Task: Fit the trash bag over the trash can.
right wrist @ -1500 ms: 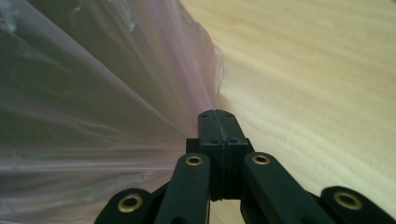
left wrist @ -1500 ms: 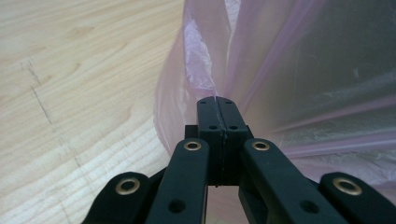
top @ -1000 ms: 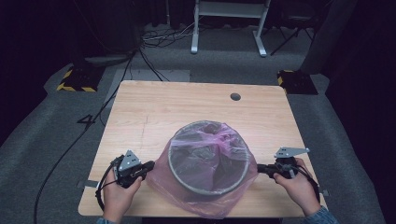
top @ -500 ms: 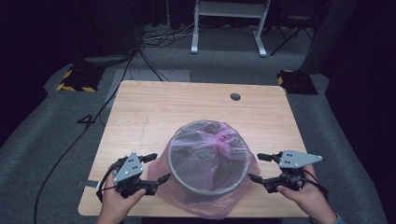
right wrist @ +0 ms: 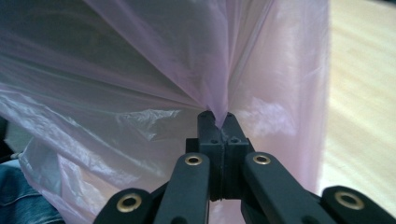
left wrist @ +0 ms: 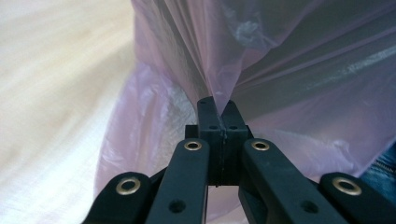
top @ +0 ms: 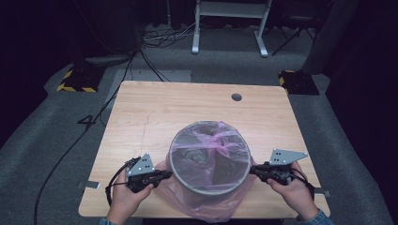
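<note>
Jaws on both sides have just been closing, and each pair now pinches a fold of the pink bag [top: 206, 206]: on my left gripper [left wrist: 217, 108] the film rises in a taut pleat from between the tips, and my right gripper [right wrist: 216, 120] shows the same. The bag is draped over the round bin [top: 209, 157], which stands on the near half of the tabletop [top: 187, 108]; my left gripper sits just left of the bin's rim, my right just right of it.

I judge the step in hand to be working the liner on the bin, with both grips freshly taken on the loose skirt below the rim. Next I would pull both sides evenly, since the film is thin and a lopsided tug could tear it or tip the bin.

Beyond the bin, a small grommet hole [top: 236, 97] marks the tabletop's far side. Nothing stands between my grippers and the bin.
</note>
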`<move>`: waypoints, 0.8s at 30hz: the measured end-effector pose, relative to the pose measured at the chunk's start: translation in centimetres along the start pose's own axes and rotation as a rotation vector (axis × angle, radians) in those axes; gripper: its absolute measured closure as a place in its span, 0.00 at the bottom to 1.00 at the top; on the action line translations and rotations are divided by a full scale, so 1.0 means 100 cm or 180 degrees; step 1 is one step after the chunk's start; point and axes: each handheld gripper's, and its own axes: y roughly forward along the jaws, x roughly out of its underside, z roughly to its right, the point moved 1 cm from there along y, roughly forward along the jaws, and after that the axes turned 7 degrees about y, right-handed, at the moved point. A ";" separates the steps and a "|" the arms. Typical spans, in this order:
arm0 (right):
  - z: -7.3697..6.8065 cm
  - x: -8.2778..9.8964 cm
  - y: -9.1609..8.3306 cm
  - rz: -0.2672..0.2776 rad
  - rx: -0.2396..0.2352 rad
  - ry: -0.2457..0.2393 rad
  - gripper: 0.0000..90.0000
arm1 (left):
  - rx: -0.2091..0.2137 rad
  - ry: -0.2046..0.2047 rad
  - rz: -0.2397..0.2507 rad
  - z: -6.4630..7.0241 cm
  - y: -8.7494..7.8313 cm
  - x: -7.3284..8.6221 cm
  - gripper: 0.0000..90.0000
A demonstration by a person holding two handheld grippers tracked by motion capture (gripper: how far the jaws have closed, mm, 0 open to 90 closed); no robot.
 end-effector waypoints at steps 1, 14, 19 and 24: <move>0.000 0.004 0.004 -0.0048 -0.0022 0.0013 1.00 | 0.0016 0.0011 -0.0040 0.001 0.003 0.002 1.00; 0.006 0.023 0.003 -0.0352 0.0094 -0.0148 0.42 | -0.0259 -0.0025 0.0051 -0.002 -0.005 0.012 0.62; 0.000 0.006 -0.023 -0.0098 0.0056 -0.0176 0.29 | -0.0379 -0.0021 0.0278 -0.002 -0.022 0.013 0.38; -0.004 -0.025 -0.047 0.0282 0.0001 -0.0074 0.22 | -0.0570 -0.0074 0.0332 -0.004 -0.035 0.016 0.33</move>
